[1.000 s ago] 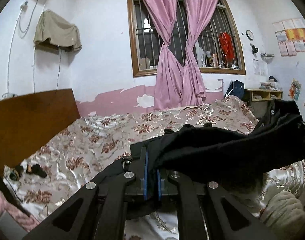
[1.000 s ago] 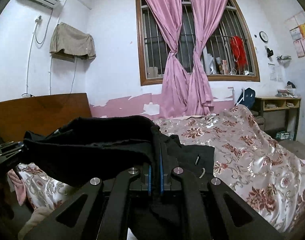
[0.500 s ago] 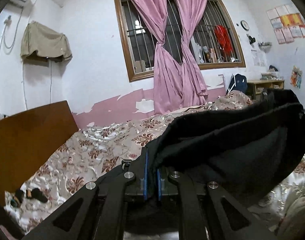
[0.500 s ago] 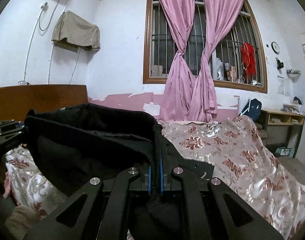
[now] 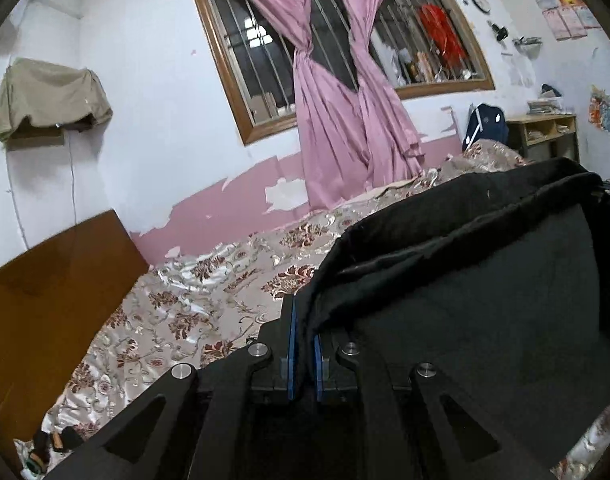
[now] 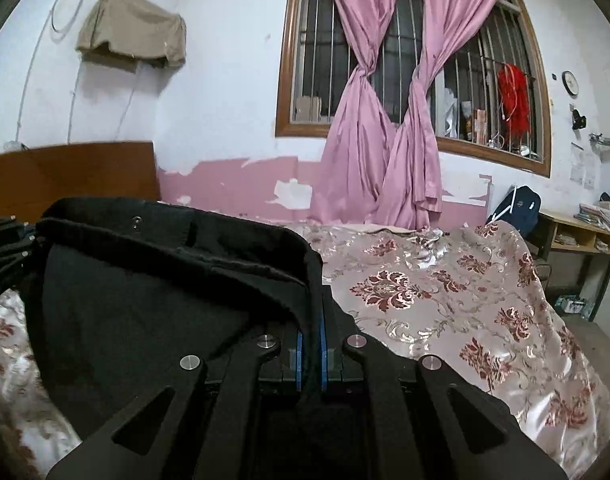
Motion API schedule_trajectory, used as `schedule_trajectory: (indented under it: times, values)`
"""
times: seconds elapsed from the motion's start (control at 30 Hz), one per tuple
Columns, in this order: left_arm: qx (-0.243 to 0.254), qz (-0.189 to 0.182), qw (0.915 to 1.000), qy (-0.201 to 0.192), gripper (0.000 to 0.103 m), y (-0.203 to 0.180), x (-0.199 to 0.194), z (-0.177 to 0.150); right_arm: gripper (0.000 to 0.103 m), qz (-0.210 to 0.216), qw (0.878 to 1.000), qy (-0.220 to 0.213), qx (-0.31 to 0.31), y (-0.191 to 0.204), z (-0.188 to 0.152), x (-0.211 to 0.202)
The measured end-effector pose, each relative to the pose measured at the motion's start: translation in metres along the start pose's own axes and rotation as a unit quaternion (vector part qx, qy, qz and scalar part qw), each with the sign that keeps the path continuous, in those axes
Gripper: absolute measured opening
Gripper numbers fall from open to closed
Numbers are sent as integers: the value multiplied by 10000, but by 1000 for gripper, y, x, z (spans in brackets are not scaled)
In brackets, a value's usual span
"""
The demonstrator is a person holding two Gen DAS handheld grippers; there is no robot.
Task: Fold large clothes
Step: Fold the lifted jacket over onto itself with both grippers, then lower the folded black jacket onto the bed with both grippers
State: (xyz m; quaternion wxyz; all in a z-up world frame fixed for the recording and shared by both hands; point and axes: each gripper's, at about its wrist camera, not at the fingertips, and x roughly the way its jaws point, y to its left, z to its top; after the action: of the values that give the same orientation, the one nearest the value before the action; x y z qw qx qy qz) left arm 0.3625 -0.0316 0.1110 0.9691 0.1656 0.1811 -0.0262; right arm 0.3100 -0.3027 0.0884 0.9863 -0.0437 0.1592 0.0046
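Hanging above the bed, the black garment (image 5: 465, 304) is stretched between the two grippers, its upper hem running across from one to the other, with a small metal snap (image 6: 136, 222) showing near that hem in the right wrist view. The left gripper (image 5: 303, 344) has its blue-padded fingers pressed together on one end of the hem, and the right gripper (image 6: 310, 344) is pinched closed on the other end in the same way. The cloth fills much of each view and hides the near part of the bed. Below and behind it lies the floral satin bedspread (image 6: 445, 300), with the brown wooden headboard (image 5: 45, 300) at the left. On the wall behind, pink curtains (image 6: 385, 120) are knotted in front of a barred window (image 6: 317, 60). A beige cloth (image 6: 133, 28) drapes over something mounted high on the wall. A dark backpack (image 6: 519, 208) leans beside a wooden shelf (image 6: 581, 236) at the right, and a round clock (image 6: 570, 82) hangs above.
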Motion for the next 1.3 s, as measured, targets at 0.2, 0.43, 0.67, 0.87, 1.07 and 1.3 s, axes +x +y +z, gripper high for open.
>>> schedule_trajectory:
  times: [0.2, 0.43, 0.67, 0.87, 1.07, 1.3]
  values:
    - [-440, -90, 9973, 584, 7, 1, 77, -8, 5, -186, 9986, 319, -385, 8, 13, 70]
    - [-718, -400, 9911, 1049, 8, -3, 122, -35, 5, -303, 9947, 819, -536, 18, -4, 129]
    - [-883, -446, 9881, 1176, 10, -1, 122, -35, 9, -282, 9944, 974, -301, 12, -23, 137]
    - [-1083, -494, 9847, 1272, 51, 5, 118, -31, 58, -76, 9966, 809, -156, 0, -24, 125]
    - [-1129, -427, 9886, 895, 88, 7, 94, -14, 72, -41, 9976, 657, -232, -2, -16, 111]
    - [-1188, -598, 9886, 710, 91, 11, 67, -15, 93, 17, 9989, 417, -192, -9, -6, 82]
